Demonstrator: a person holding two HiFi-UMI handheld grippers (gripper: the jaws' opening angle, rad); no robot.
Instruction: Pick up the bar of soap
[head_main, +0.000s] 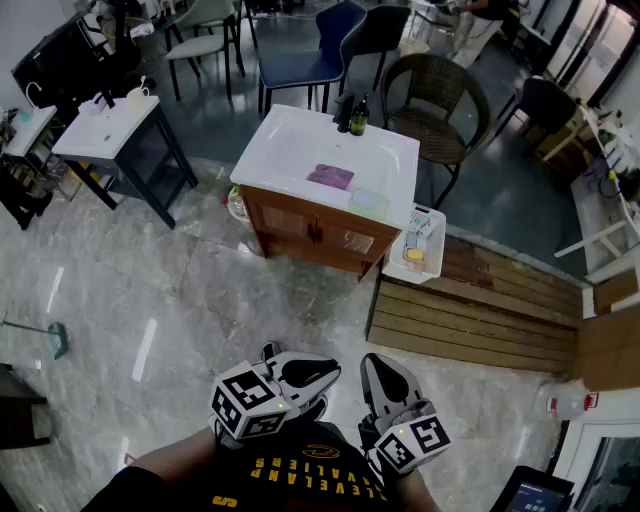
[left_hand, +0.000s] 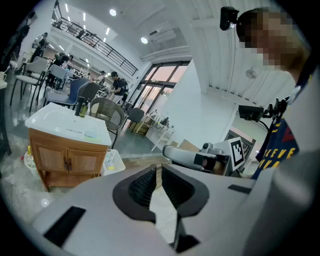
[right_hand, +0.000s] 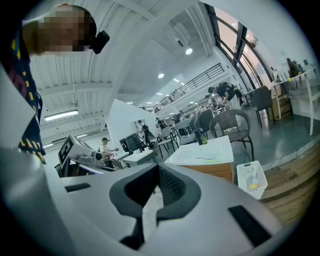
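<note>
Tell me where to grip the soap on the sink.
Probably across the narrow width of the pale green soap, coming from above: it lies flat at the front right rim of the sink, so only its side edges offer a hold. Its finer shape is unclear.

Yellow lettering is showing upside down on the person's black shirt (head_main: 300, 478) in the head view, reading "CLEVELAND" and "CAVALIERS". In the left gripper view the same shirt is showing only the letters "EVE". Nothing else is coming through legibly.
</note>
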